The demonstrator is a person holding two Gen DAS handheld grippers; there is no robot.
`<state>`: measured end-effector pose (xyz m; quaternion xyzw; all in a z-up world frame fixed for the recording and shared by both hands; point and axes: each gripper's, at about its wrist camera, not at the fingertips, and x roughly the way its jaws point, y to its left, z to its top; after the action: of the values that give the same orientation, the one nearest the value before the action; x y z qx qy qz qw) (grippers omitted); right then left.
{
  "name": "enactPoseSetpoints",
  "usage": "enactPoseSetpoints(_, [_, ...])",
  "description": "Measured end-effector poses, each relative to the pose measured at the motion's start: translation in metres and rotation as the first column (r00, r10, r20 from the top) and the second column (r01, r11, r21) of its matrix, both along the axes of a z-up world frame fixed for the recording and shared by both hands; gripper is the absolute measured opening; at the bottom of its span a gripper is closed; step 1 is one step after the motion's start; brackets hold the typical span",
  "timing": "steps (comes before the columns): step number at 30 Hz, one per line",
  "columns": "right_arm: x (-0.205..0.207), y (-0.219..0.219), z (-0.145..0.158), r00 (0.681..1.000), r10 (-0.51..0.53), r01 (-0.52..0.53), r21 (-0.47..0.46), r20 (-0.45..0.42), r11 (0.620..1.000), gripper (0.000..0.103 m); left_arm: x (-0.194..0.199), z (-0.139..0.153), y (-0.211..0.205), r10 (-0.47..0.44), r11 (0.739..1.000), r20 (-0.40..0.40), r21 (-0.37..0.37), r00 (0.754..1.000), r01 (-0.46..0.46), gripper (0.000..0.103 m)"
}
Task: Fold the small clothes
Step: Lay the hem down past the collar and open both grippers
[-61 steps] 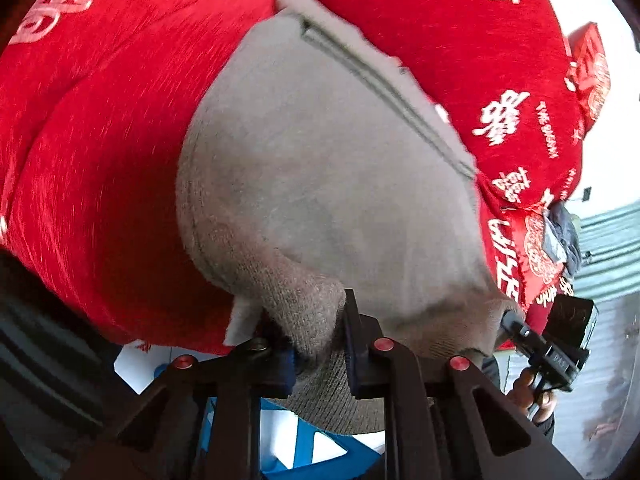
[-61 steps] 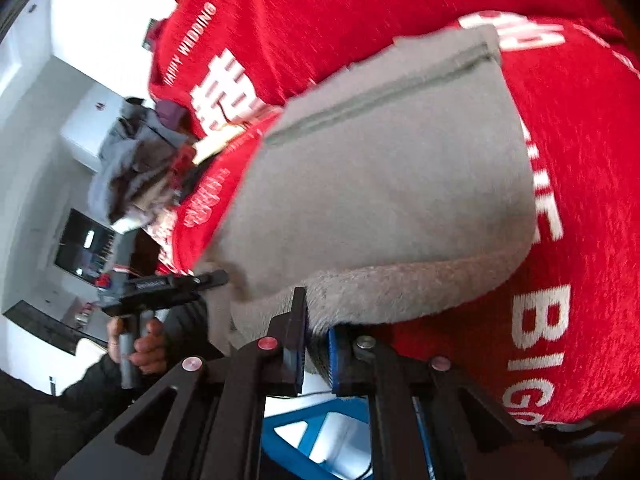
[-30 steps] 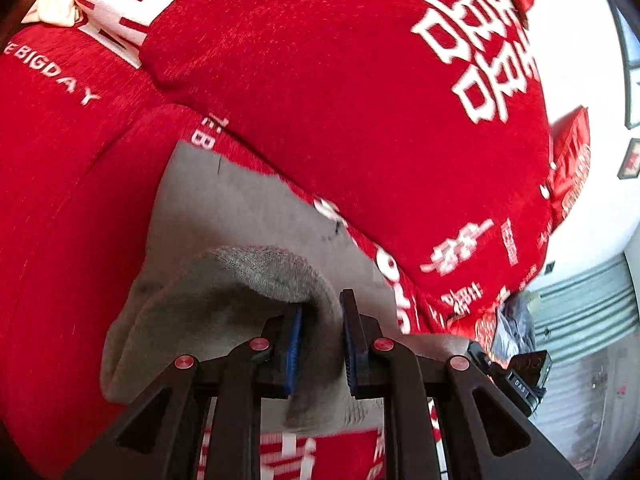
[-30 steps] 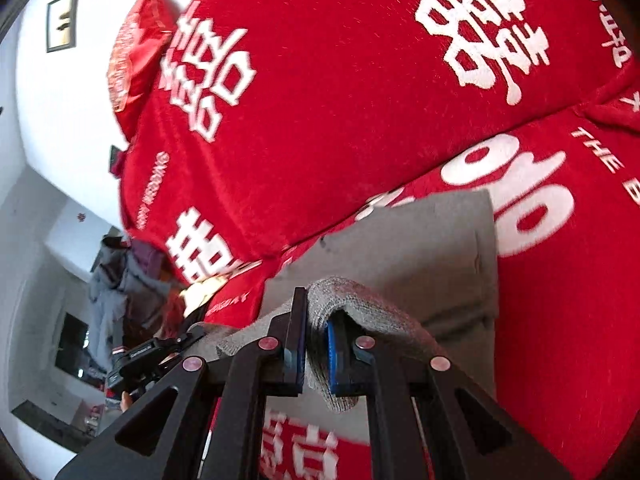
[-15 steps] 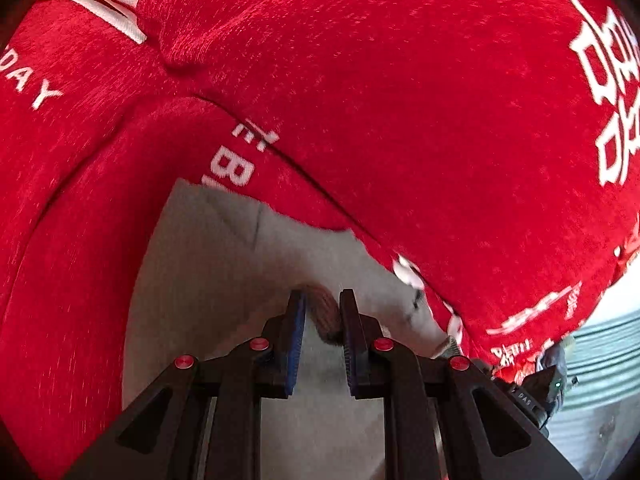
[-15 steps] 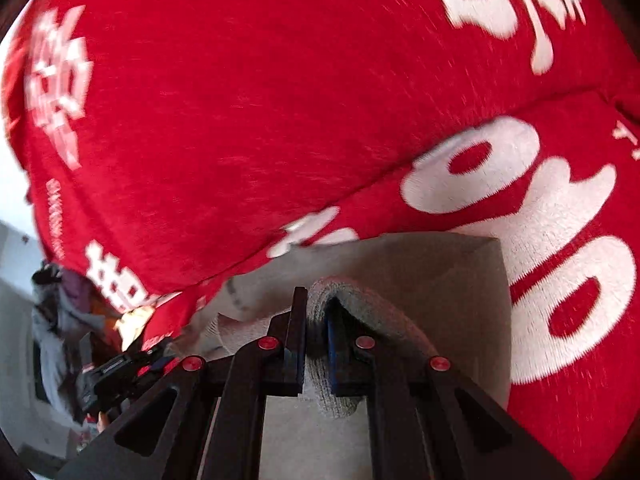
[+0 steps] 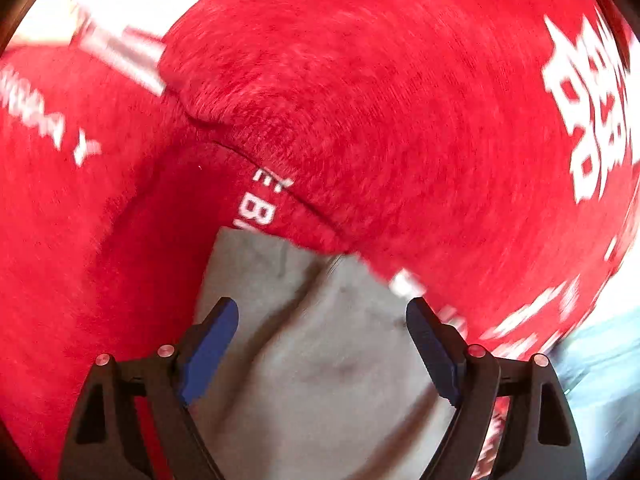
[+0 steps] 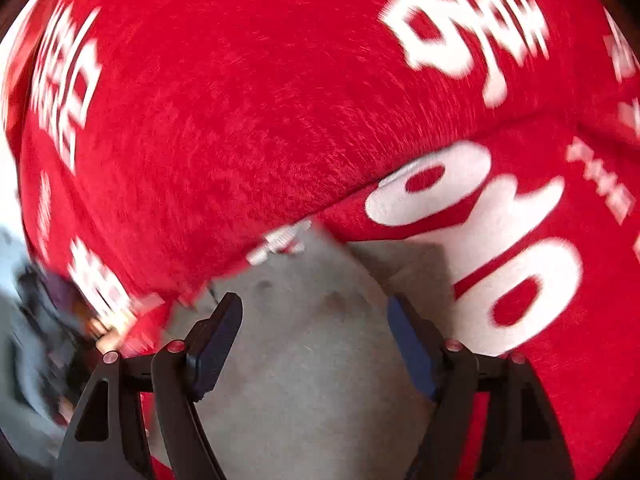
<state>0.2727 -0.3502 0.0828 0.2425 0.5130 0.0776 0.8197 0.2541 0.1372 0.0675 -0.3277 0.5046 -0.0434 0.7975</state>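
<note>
Grey garment lies on the seat of a red sofa cover printed with white lettering, its far edge pushed up to the crease where the seat meets the back cushion. Starting on the left, the left gripper hangs over the cloth with its jaws opening wide; the blue pads stand clear on either side, and the fabric between them is let go, not pinched. A diagonal ridge runs under that gripper, which looks like the edge of a folded-over layer, though motion blur makes it hard to be sure. Further right, the right gripper is doing the same thing, its jaws opening above the garment with nothing clamped, the cloth lying flat beneath.

This looks like the release at the end of 1 fold. To do it well, both grippers should lift straight away from the cloth without snagging the top layer, so the 2 layers lie matched edge to edge. A light press along the ridge would flatten it before the next fold.
</note>
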Motion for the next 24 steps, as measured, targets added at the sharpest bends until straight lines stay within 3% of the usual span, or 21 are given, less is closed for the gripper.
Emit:
enactPoseSetpoints(2, [0.0, 0.01, 0.004, 0.997, 0.081, -0.08, -0.127, -0.003, 0.989, 0.078, -0.001, 0.002, -0.015, -0.103, 0.978, -0.015, 0.179, 0.995, 0.104, 0.086])
enactPoseSetpoints(4, [0.005, 0.019, 0.005, 0.987, 0.161, -0.16, -0.214, -0.012, 0.964, 0.078, 0.007, -0.005, -0.03, -0.215, 0.931, -0.063, 0.289, 0.975, 0.224, 0.086])
enactPoseSetpoints(8, [0.036, 0.034, -0.007, 0.965, 0.253, -0.26, -0.313, -0.065, 0.913, 0.078, 0.034, -0.031, -0.059, -0.38, 0.85, -0.172, 0.321, 0.909, 0.417, 0.086])
enactPoseSetpoints(11, [0.058, 0.034, -0.025, 0.96, 0.254, -0.277, -0.288, -0.117, 0.917, 0.078, 0.046, -0.047, -0.078, -0.447, 0.797, -0.229, 0.336, 0.865, 0.501, 0.085])
enactPoseSetpoints(13, [0.07, 0.037, -0.042, 0.954, 0.262, -0.292, -0.269, -0.144, 0.918, 0.072, 0.05, -0.051, -0.088, -0.471, 0.782, -0.223, 0.343, 0.853, 0.521, 0.069])
enactPoseSetpoints(14, [0.074, 0.04, -0.048, 0.951, 0.271, -0.303, -0.272, -0.15, 0.913, 0.066, 0.053, -0.054, -0.089, -0.467, 0.778, -0.232, 0.35, 0.853, 0.521, 0.064])
enactPoseSetpoints(15, [0.074, 0.042, -0.052, 0.947, 0.281, -0.315, -0.273, -0.157, 0.909, 0.047, 0.057, -0.056, -0.091, -0.454, 0.777, -0.226, 0.374, 0.862, 0.507, 0.05])
enactPoseSetpoints(16, [0.077, 0.046, -0.06, 0.938, 0.301, -0.338, -0.263, -0.172, 0.904, 0.021, 0.058, -0.054, -0.091, -0.454, 0.774, -0.21, 0.39, 0.866, 0.5, 0.037])
enactPoseSetpoints(17, [0.077, 0.049, -0.066, 0.93, 0.317, -0.356, -0.244, -0.184, 0.902, 0.011, 0.058, -0.053, -0.093, -0.466, 0.775, -0.202, 0.377, 0.862, 0.507, 0.009])
enactPoseSetpoints(19, [0.076, 0.052, -0.065, 0.934, 0.322, -0.352, -0.252, -0.156, 0.901, 0.006, 0.062, -0.049, -0.083, -0.442, 0.812, -0.199, 0.326, 0.875, 0.484, 0.009])
enactPoseSetpoints(23, [0.071, 0.046, -0.034, 0.956, 0.291, -0.287, -0.275, -0.029, 0.918, 0.006, 0.061, -0.031, -0.07, -0.378, 0.841, -0.126, 0.366, 0.917, 0.397, 0.007])
enactPoseSetpoints(24, [0.071, 0.046, -0.031, 0.958, 0.285, -0.278, -0.282, -0.019, 0.918, 0.006, 0.062, -0.029, -0.064, -0.346, 0.859, -0.11, 0.361, 0.932, 0.362, 0.007])
